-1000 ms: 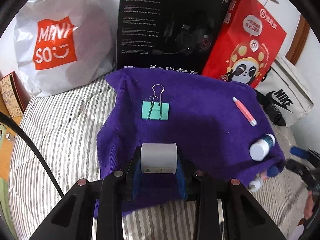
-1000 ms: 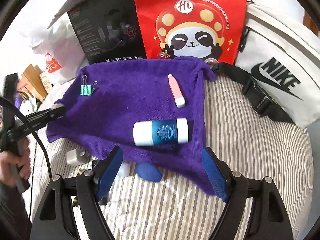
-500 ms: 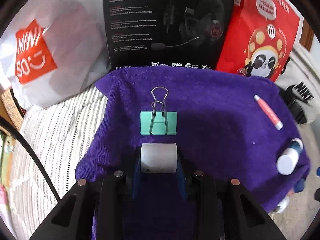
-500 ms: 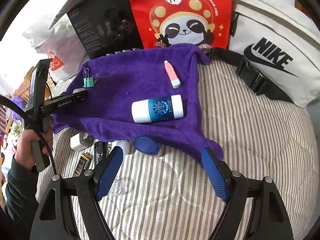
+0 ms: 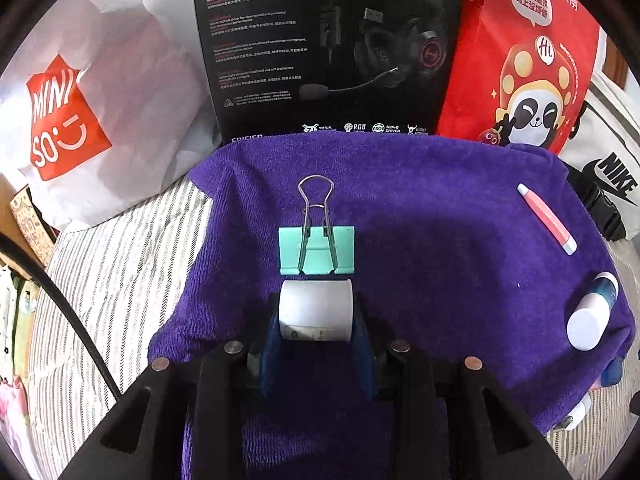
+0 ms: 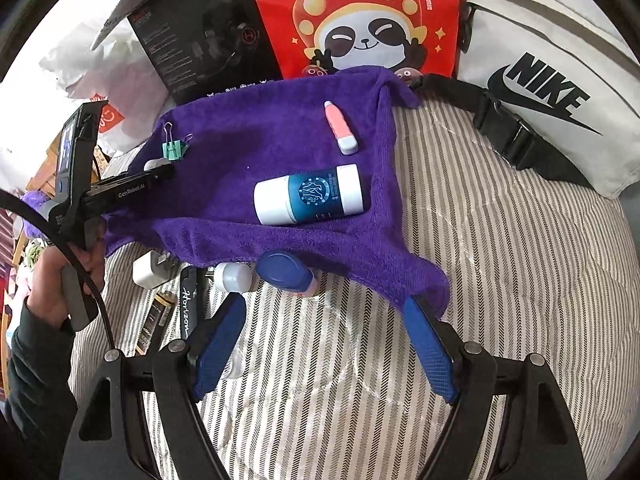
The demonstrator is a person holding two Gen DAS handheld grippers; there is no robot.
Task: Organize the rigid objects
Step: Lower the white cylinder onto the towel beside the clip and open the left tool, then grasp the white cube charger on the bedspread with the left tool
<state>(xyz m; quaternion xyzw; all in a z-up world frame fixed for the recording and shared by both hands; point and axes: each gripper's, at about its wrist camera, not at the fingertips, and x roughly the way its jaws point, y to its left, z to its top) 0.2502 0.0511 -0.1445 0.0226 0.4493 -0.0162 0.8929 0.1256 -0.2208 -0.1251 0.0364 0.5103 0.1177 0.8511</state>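
Observation:
On a purple cloth (image 5: 440,220) (image 6: 240,136) lie a mint binder clip (image 5: 316,250) (image 6: 174,150), a pink tube (image 5: 546,218) (image 6: 340,130) and a blue-and-white bottle (image 6: 308,194) (image 5: 592,318). My left gripper (image 5: 316,312) (image 6: 160,170) has a small white charger block (image 5: 316,304) between its pads, low over the cloth and just short of the clip. Its jaws are opening while the pads still touch the block's sides. My right gripper (image 6: 324,308) stands open and empty over the striped bedding, just in front of a blue-capped item (image 6: 282,270) at the cloth's near edge.
A white Miniso bag (image 5: 80,120), a black headset box (image 5: 320,40), a red panda bag (image 5: 520,60) and a Nike bag (image 6: 540,80) wall in the back. A white plug (image 6: 150,270) and several small items lie by the cloth's front edge. Striped bedding (image 6: 500,280) spreads to the right.
The left gripper carried the white block forward and down until it sits just short of the binder clip. The right gripper drew back a little from the cloth, still open.

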